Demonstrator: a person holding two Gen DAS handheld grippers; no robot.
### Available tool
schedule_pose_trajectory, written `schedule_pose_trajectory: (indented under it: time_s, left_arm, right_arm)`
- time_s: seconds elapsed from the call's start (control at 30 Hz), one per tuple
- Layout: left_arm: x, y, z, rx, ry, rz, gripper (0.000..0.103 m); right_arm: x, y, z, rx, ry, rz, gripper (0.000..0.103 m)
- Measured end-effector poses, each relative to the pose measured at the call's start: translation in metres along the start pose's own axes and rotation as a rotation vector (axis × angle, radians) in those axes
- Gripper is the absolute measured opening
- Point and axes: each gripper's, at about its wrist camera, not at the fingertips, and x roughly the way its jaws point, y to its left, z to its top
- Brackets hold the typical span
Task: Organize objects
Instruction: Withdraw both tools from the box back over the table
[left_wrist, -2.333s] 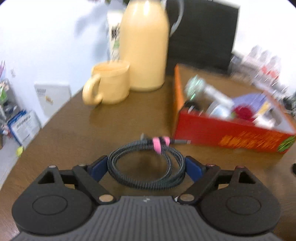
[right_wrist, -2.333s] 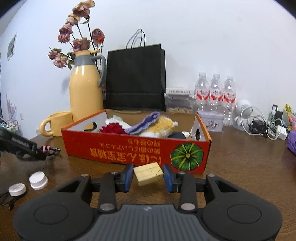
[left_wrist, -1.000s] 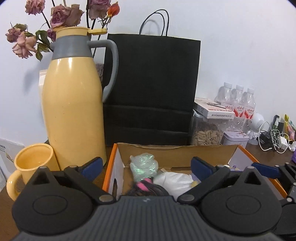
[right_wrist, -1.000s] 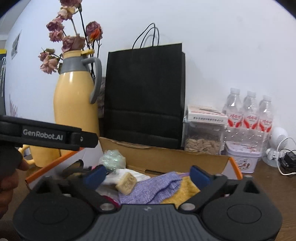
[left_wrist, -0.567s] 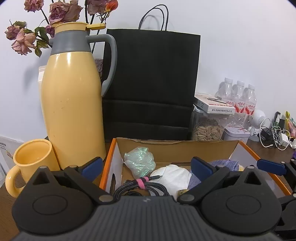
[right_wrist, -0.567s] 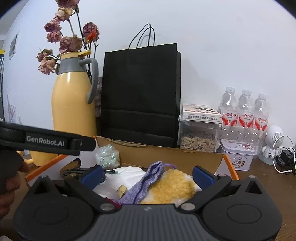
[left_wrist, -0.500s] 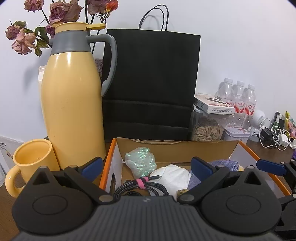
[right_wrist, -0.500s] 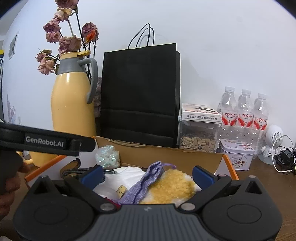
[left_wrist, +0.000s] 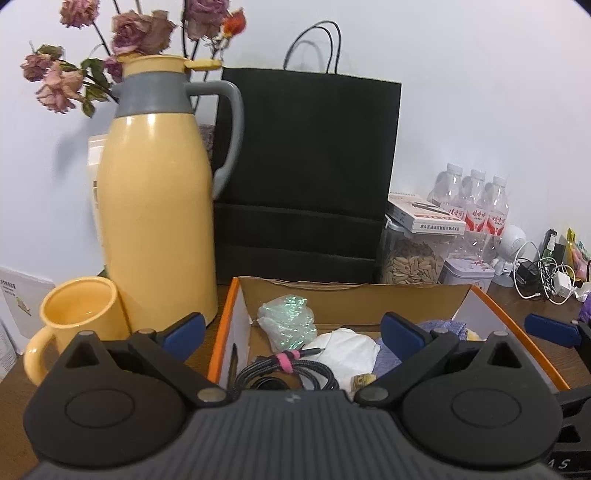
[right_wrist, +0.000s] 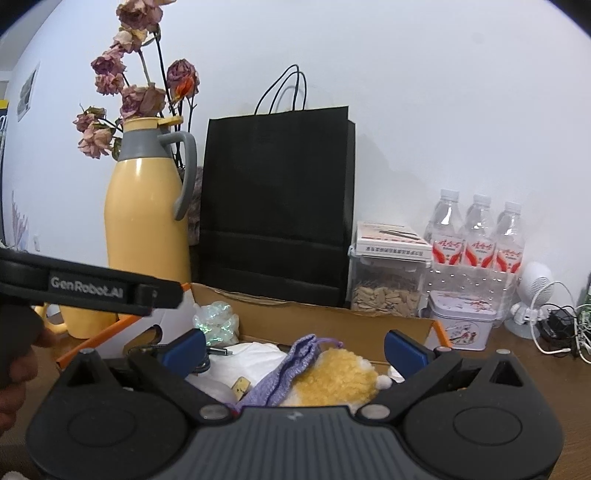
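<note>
coiled cable (left_wrist: 286, 371) in box (left_wrist: 498, 317), below spread jaws

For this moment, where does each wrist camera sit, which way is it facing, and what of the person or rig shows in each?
Left wrist: on the left gripper above the box's left end, facing the back wall; own open jaws, plus the right gripper's finger at right.
Right wrist: on the right gripper over the box's middle, facing the same wall; own open jaws, the left gripper's body and a hand at left.
Shared: yellow jug, black bag, coiled cable, water bottles.
</note>
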Motion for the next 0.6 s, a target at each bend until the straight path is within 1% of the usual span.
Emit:
schedule_pose_trajectory:
  time_s: [0.17,0.33,0.6]
  left_arm:
    - [-0.027,0.004,-0.002,0.004,-0.002,0.009,0.103]
    - [-0.064,0.011,-0.009,0.009,0.0,0.024,0.103]
    - [-0.12,0.034,-0.037,0.014,0.034,0.079,0.103]
  right_arm:
    - [-0.023,0.005,-0.005,-0.001,0.017,-0.003,0.103]
    - [-0.052,0.017,-0.007,-0.011,0.019,-0.001,0.103]
    - [-0.101,0.046,-0.021,-0.039,0.041,0.009,0.103]
